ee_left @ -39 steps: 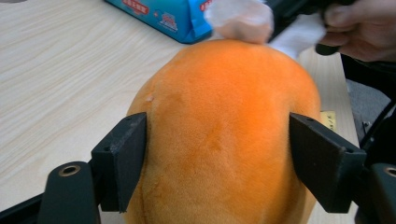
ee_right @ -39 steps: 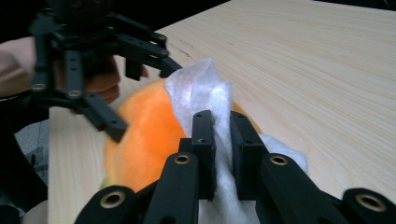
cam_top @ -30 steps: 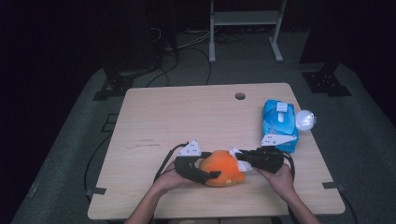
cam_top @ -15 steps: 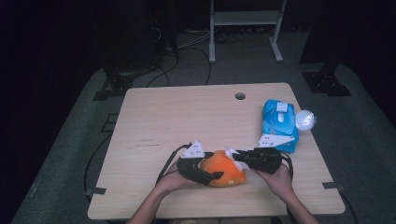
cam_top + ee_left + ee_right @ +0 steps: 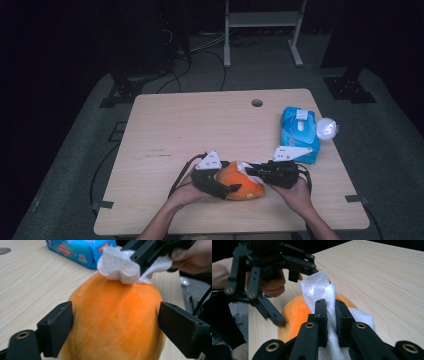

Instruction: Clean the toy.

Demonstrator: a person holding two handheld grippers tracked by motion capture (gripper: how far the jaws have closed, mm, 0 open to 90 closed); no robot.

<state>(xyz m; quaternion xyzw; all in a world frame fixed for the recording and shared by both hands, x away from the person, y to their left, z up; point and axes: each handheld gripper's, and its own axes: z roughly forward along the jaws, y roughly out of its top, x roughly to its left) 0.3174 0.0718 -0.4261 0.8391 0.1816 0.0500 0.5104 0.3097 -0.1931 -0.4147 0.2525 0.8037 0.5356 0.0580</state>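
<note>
A soft orange fruit-shaped thing lies near the table's front edge between both hands. My left gripper straddles it. Its jaws have just been opening and now stand wide at the fruit's two sides, with no squeeze. My right gripper comes from the right and is shut on a crumpled white tissue. The tissue rests on the top of the orange thing.
A blue pack of wipes lies at the table's right, with a white round object beside it at the edge. A cable hole sits near the far edge. Cables trail from both grippers.
The left gripper's jaws have spread wider around the orange thing. Both hands stay in nearly the same place, and the tissue is still on top.
</note>
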